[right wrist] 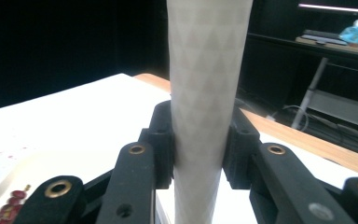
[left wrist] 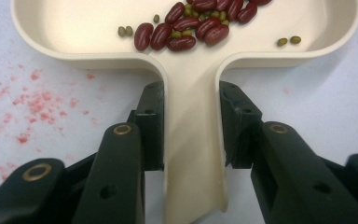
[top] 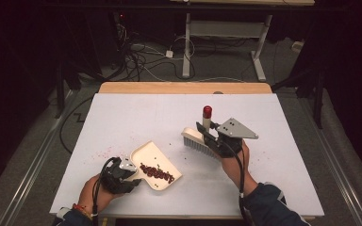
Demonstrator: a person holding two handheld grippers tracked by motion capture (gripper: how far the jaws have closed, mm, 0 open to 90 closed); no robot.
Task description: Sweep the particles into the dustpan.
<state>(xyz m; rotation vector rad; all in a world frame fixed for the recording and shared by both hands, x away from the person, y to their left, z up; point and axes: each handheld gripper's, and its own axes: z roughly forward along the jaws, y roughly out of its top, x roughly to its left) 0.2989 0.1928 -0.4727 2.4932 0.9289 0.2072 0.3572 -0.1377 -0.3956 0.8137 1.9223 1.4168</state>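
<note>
Most of the sweeping looks done here: a dark heap of red beans [top: 156, 172] sits inside the dustpan [top: 153, 159], with a few small green ones mixed in. What is left, by my reading, is scraps: a couple of dark specks on the table [top: 122, 113] just beyond the pan's open lip, a few more to the right of the right hand, and a pinkish dusting of crumbs [top: 104, 151] to the pan's left. Whether those specks are beans, the high view is too small to tell.

The left gripper [top: 131, 170] pinches the pan's handle [left wrist: 192, 154], its jaws pressed tight against both sides. The pan lies flat near the table's front left, mouth turned away from the person.

The right gripper [top: 206, 132] clamps the brush [top: 199, 140] by its pale, patterned handle [right wrist: 205, 93], the jaws squeezing it from either side. The brush is to the right of the pan and well apart from it, handle upright with a red cap on top, bristles down at the tabletop. I cannot tell if they touch it.

The pan is cream plastic, shallow, with a rounded rim; its near wall holds the beans in a loose line.
</note>
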